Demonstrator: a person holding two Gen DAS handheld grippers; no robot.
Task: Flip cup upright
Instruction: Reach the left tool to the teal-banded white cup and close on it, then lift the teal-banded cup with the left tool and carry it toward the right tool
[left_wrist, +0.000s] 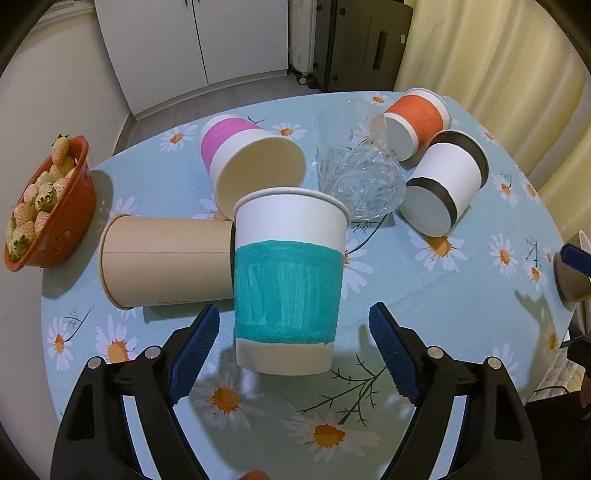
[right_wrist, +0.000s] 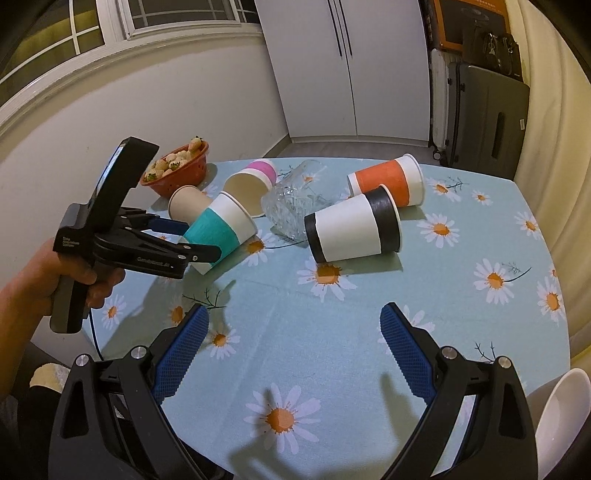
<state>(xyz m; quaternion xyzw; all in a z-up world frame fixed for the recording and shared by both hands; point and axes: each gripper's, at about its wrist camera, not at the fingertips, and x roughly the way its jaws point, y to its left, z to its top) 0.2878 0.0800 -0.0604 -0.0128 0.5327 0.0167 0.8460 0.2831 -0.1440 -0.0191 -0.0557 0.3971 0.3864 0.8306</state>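
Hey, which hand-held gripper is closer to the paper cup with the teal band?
Left. The left hand-held gripper straddles the teal-banded paper cup, its fingers on either side of it with gaps. The right hand-held gripper hangs open over bare tablecloth, well clear of it.

The teal-banded cup (left_wrist: 290, 280) is matt white paper, its band showing streaky brushed paint. Left of it lies a plain brown kraft-paper cup (left_wrist: 166, 256). Upper centre, the cut-glass tumbler (left_wrist: 360, 177) is clear and glinting. The daisy-print tablecloth (left_wrist: 443, 314) looks smooth with a slight sheen. The left gripper (left_wrist: 293, 354) has ribbed blue pads (left_wrist: 195, 350) on glossy black plastic.
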